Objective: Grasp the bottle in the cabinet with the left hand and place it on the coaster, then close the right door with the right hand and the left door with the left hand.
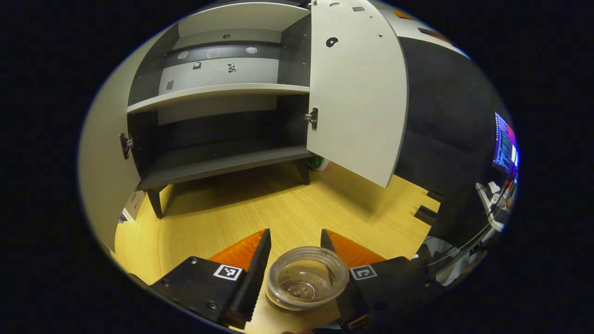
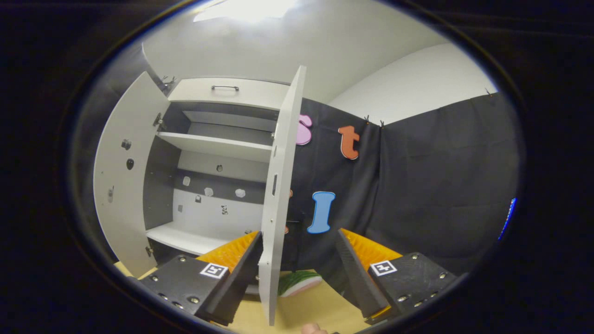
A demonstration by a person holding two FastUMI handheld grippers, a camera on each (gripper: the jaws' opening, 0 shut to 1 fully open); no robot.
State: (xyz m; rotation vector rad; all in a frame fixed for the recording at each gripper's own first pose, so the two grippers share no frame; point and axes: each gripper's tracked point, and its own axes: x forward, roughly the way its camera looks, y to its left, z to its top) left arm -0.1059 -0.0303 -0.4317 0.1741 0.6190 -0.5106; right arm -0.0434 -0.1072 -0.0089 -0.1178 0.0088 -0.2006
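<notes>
**Q:** Where is the bottle?

**A:** In the left gripper view, the clear bottle (image 1: 307, 277) stands upright on the yellow wooden desk (image 1: 278, 208), seen from above through its open mouth. A thin brown edge shows under its base at the lower left; I take that for the coaster (image 1: 274, 304), though most of it is hidden. My left hand-held gripper (image 1: 295, 246) has its fingers spread to either side of the bottle. The right finger sits close against the rim, the left one stands slightly off it, so I am not pressing on it from both sides.

**Q:** And the cabinet?

**A:** The cabinet (image 1: 222, 90) stands beyond the bottle on short dark legs, both doors swung out. Its pale shelf (image 1: 218, 93) and the dark lower board carry nothing that I can make out. The left door (image 1: 104, 153) runs along the left edge of that view; the right door (image 1: 357, 93) hangs open toward me.

**Q:** What about your other hand?

**A:** In the right gripper view, my right hand-held gripper (image 2: 299, 241) is spread wide, and the right door's (image 2: 280, 195) edge stands upright between its fingers. The door's edge lies just beside the left finger (image 2: 239, 264), well apart from the right one. Whether it touches the left finger, I cannot tell. A green and pink object (image 2: 299, 283) lies on the desk behind the door.
</notes>
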